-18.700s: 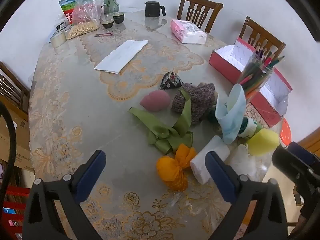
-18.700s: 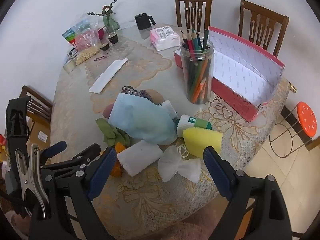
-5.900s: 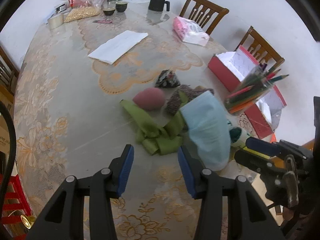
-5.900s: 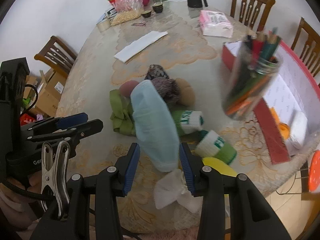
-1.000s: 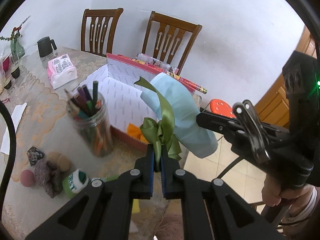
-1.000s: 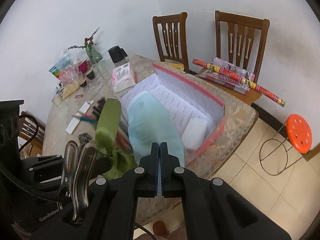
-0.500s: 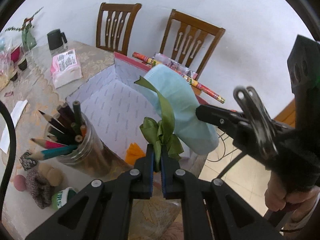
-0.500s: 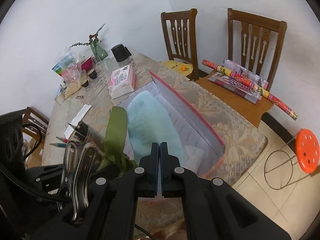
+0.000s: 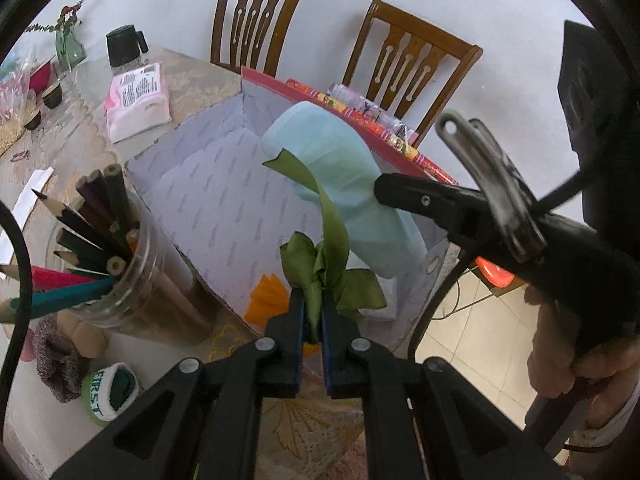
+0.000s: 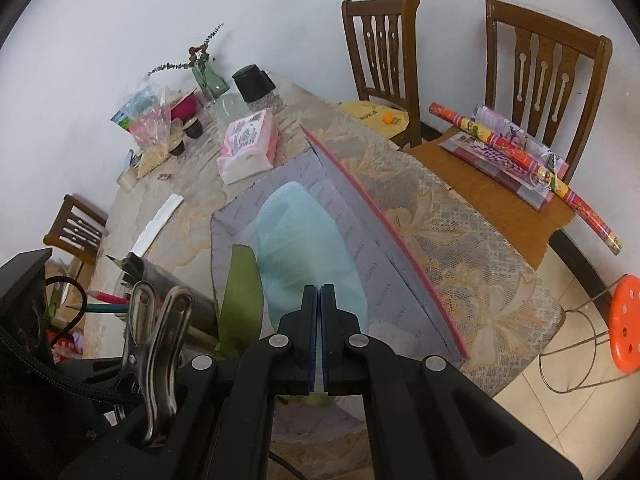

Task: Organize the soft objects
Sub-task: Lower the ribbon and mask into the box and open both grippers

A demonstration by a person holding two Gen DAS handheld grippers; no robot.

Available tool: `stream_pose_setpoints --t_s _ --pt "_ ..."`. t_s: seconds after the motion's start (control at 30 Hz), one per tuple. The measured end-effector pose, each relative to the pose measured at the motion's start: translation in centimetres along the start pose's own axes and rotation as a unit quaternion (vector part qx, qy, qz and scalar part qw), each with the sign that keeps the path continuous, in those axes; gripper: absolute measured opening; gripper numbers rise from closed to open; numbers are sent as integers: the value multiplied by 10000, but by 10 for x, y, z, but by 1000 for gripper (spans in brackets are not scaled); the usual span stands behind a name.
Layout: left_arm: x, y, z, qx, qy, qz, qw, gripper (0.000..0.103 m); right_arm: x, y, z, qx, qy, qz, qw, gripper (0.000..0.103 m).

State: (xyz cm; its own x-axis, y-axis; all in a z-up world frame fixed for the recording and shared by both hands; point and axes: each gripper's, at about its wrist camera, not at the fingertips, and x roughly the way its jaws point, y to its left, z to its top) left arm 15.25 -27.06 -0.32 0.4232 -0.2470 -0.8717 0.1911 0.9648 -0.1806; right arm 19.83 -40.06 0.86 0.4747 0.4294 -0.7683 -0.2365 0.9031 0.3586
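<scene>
My left gripper [image 9: 312,312] is shut on a green ribbon bow [image 9: 332,256], held over the near end of the red box [image 9: 224,200] with its patterned white lining. My right gripper [image 10: 319,300] is shut on a pale blue face mask [image 10: 304,248], which hangs inside the red box [image 10: 372,224]. In the left wrist view the blue mask [image 9: 340,172] droops from the right gripper's tip just behind the bow. In the box lie an orange cloth [image 9: 266,296] and a white folded piece [image 9: 380,300]. The green ribbon [image 10: 240,300] shows left of the mask in the right wrist view.
A jar of coloured pencils [image 9: 104,264] stands left of the box. A knitted brown item [image 9: 56,356] and a green-white roll [image 9: 110,390] lie near the table edge. A pink tissue pack [image 10: 248,144], black mug [image 10: 254,82], two chairs and an orange stool [image 10: 624,324] surround the table.
Both grippers have moved forward and down over the red box, carrying the bow and the mask. The mask now hangs lower inside the box. Both stay shut.
</scene>
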Motion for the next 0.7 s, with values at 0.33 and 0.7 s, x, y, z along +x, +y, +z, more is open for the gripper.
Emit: stream_pose_setpoints --t_s 0.33,0.7 --pt "4 -7 2 40 72 99 9999 20 10 -8 3 31 113 68 9999 3" --pt "-2 -11 2 72 34 194 9998 31 7 -9 4 81 94 249 9996 12"
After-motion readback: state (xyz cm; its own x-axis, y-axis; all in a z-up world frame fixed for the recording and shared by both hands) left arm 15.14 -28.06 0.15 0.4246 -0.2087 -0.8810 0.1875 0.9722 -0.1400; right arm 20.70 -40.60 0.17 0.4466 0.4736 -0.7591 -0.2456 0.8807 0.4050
